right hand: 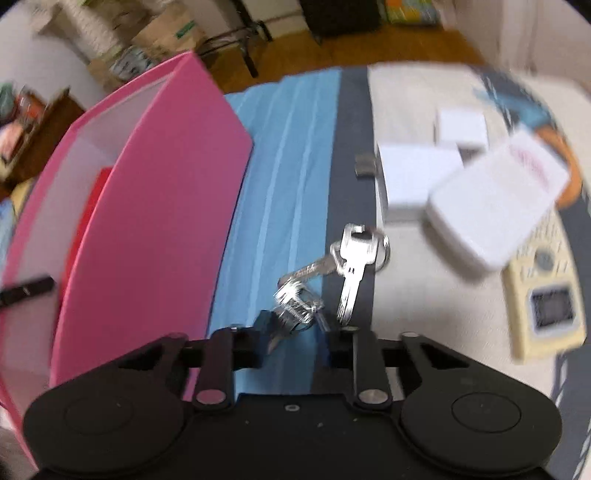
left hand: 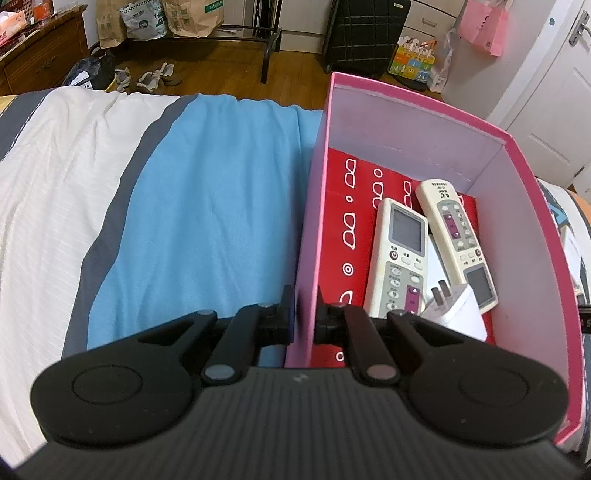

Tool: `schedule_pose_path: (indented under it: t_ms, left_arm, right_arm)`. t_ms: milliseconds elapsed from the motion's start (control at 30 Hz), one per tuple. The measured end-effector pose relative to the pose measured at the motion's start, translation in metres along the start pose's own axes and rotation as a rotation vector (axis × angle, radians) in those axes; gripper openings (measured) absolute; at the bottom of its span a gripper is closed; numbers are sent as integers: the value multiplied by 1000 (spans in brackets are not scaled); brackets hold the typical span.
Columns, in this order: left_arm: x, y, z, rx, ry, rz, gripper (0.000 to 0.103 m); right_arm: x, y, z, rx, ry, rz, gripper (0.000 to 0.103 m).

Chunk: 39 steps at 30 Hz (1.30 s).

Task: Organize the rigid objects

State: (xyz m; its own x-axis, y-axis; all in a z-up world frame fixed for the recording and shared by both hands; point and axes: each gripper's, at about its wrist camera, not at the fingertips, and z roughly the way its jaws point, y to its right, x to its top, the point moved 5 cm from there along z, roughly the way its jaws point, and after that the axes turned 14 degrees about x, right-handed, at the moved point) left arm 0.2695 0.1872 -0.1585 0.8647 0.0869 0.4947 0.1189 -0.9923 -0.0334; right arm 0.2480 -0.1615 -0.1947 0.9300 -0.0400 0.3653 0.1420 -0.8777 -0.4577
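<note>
A pink box (left hand: 513, 155) stands on the bed; it also shows at the left of the right wrist view (right hand: 155, 206). Inside lie two cream remotes (left hand: 400, 258) (left hand: 456, 236), a white plug adapter (left hand: 460, 310) and a red patterned box (left hand: 343, 229). My left gripper (left hand: 306, 317) is shut on the box's left wall. My right gripper (right hand: 295, 332) is shut on a bunch of silver keys (right hand: 351, 258), held above the blue sheet beside the box.
White boxes (right hand: 417, 177), a white device (right hand: 495, 206) and a cream remote (right hand: 543, 288) lie on the bed at right. The blue sheet (left hand: 207, 206) spreads left of the box. Beyond the bed are wooden floor, bags and a suitcase (left hand: 365, 33).
</note>
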Motion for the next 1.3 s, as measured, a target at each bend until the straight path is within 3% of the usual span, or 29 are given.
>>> schedule_pose_path:
  t_ms: [133, 200, 600, 700, 867, 1067, 1300]
  left_arm:
    - [2, 2, 1, 0, -4, -6, 7]
    - [2, 3, 1, 0, -4, -6, 7]
    - [1, 4, 1, -3, -5, -9, 7]
    - [1, 4, 1, -1, -5, -8, 7]
    - [1, 3, 1, 5, -5, -2, 7]
    - [1, 4, 1, 13, -1, 5, 7]
    - [1, 5, 1, 11, -1, 5, 7]
  right_arm:
    - [-3, -14, -11, -26, 28, -61, 13]
    - [-2, -17, -21, -13, 46, -71, 3]
    - [13, -45, -92, 25, 233, -96, 3]
    - [23, -61, -115, 98, 316, -133, 3]
    - [23, -98, -142, 238, 376, -193, 3]
    - [6, -129, -123, 370, 284, -218, 3]
    - [-18, -145, -73, 336, 126, -260, 3]
